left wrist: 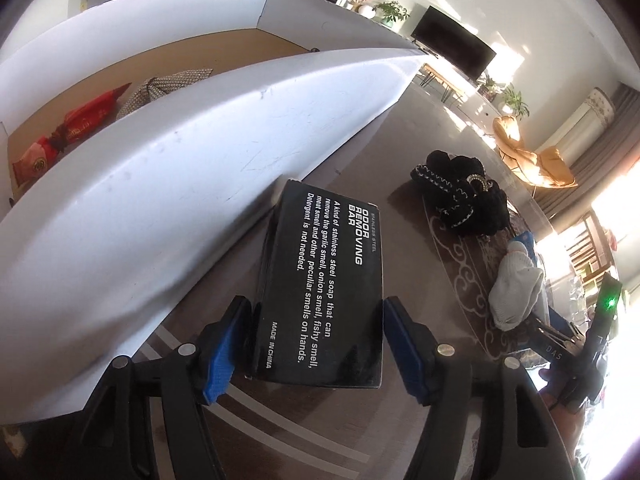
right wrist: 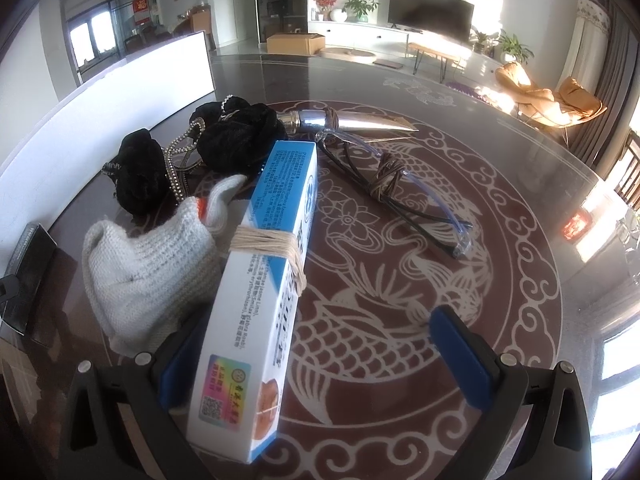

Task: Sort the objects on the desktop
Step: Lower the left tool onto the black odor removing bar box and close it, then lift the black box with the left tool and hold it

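One black box (left wrist: 320, 288) pinched in left jaws; right jaws spread around one blue-white box (right wrist: 260, 280).

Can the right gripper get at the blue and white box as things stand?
Probably yes: the blue and white box already lies between the open fingers of the right gripper, nothing blocking.

1. Black box (left wrist: 320, 288), white print "ODOR REMOVING BAR", flat face up, beside the white bin wall (left wrist: 168, 184) at its 9 o'clock.
2. Blue-and-white carton (right wrist: 260, 280), twine wound round its middle, lying tilted.
3. White knit glove (right wrist: 144, 272), crumpled, at the carton's 9 o'clock.
4. Black velvet scrunchies (right wrist: 224, 140) at 12 o'clock.
5. Clear-framed glasses (right wrist: 400, 184) at 2 o'clock.
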A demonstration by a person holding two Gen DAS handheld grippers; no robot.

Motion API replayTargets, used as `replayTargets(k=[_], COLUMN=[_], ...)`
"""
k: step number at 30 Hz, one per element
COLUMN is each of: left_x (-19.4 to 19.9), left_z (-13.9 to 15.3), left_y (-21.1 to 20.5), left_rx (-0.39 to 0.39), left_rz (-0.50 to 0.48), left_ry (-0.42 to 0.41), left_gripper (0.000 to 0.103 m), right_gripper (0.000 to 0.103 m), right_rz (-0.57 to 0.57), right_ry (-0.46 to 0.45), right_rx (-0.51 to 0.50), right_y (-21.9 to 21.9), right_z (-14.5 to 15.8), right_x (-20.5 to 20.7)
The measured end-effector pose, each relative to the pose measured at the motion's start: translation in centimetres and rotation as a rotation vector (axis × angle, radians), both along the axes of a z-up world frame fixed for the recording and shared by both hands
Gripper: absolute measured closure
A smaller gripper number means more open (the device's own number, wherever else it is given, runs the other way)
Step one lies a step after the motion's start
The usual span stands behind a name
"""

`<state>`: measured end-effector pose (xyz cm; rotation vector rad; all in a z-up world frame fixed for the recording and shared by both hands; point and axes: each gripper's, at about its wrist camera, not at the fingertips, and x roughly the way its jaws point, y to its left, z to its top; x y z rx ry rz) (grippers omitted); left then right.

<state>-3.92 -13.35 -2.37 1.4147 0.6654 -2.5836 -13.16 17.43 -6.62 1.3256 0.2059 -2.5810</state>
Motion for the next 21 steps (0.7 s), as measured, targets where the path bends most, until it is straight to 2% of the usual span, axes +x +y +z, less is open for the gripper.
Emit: replayTargets(k=[2, 4, 5, 7, 8, 12, 14, 18, 20, 21], left_x=[-0.8, -1.5, -1.8, -2.3, -2.6, -4.0, -3.8, -3.6, -3.3, -3.1], left_z=[-0.1, -0.2, -0.3, -0.5, -0.6, -1.6, -1.7, -1.6, -1.4, -1.3], left_y=[0.9, 1.5, 1.6, 2.1, 2.5, 4.8, 5.1, 5.3, 5.7, 6.2], left_rx=[-0.051, -0.099, -0.119, -0.132, -0.139, -0.327, -0.33, -0.334, -0.341, -0.349], left_rz=[-0.008, -0.007, 0.0, 0.009, 0.003, -0.029, -0.023, -0.022, -0.043, -0.063], left_ry=[-0.006, -0.016, -0.025, -0.024, -0.029, -0.081, -0.042, -0.025, 0.005, 0.022], left_gripper=[0.033, 0.019, 0.017, 0.003, 0.0, 0.0, 0.0, 0.002, 0.016, 0.028], right_gripper=[0.0, 0.0, 0.0, 0.0, 0.0, 0.0, 0.0, 0.0, 0.0, 0.0], right_rz=[0.003, 0.007, 0.007, 0.006, 0.006, 0.007, 0.007, 0.002, 0.001, 0.0], right_ry=[-0.001, -0.002, -0.002, -0.002, -0.003, -0.003, -0.003, -0.003, -0.002, -0.002], right_rx=[-0.003, -0.01, -0.013, -0.023, -0.027, -0.029, -0.024, -0.016, -0.014, -0.012], right_y=[0.0, 0.0, 0.0, 0.1, 0.1, 0.2, 0.2, 0.3, 0.4, 0.3], right_z=[0.0, 0.1, 0.1, 0.1, 0.1, 0.0, 0.0, -0.1, -0.1, -0.1], right_x=[0.0, 0.0, -0.1, -0.1, -0.1, -0.1, -0.1, -0.1, -0.2, -0.2])
